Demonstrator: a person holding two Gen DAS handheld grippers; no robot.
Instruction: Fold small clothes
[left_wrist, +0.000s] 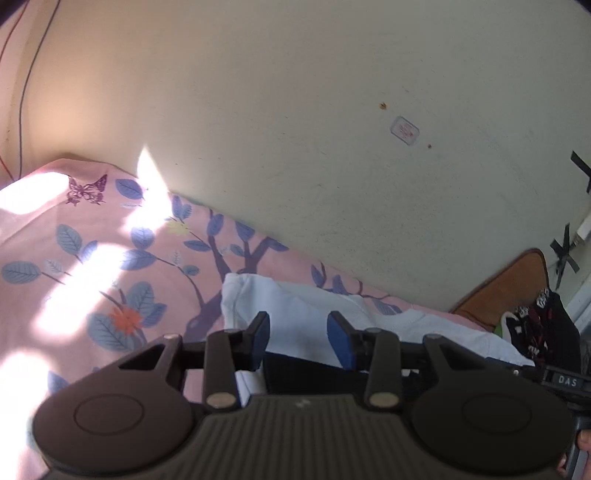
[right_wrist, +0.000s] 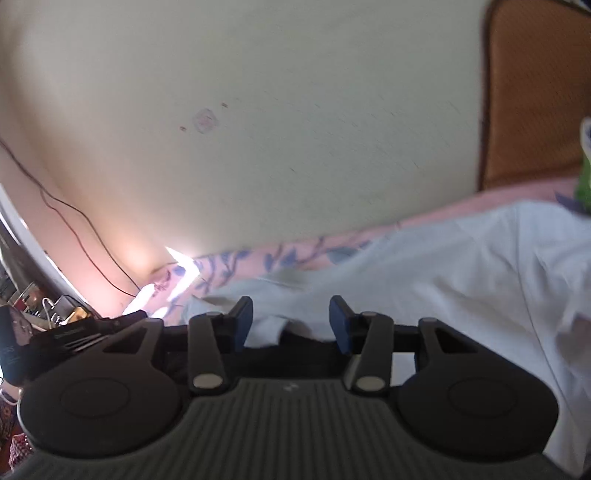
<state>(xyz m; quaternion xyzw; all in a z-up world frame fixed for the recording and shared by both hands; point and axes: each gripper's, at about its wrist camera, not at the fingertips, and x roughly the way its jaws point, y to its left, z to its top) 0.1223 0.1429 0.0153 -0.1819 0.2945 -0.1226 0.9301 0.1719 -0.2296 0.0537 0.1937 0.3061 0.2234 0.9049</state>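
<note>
A pale blue-white garment (left_wrist: 306, 310) lies on a pink floral bedsheet (left_wrist: 110, 266) beside the wall. In the left wrist view my left gripper (left_wrist: 298, 332) is open, its blue-padded fingers spread just above the garment's near edge, holding nothing. In the right wrist view the same garment (right_wrist: 461, 266) spreads wide to the right. My right gripper (right_wrist: 291, 319) is open over a small flap of the cloth at its left end, holding nothing. Both views are tilted.
A cream wall (left_wrist: 332, 129) runs along the bed's far side. An orange-brown cushion (left_wrist: 506, 291) and a dark patterned garment (left_wrist: 543, 325) lie at the right. Cables (right_wrist: 74, 221) and clutter (right_wrist: 55, 310) sit at the left in the right wrist view.
</note>
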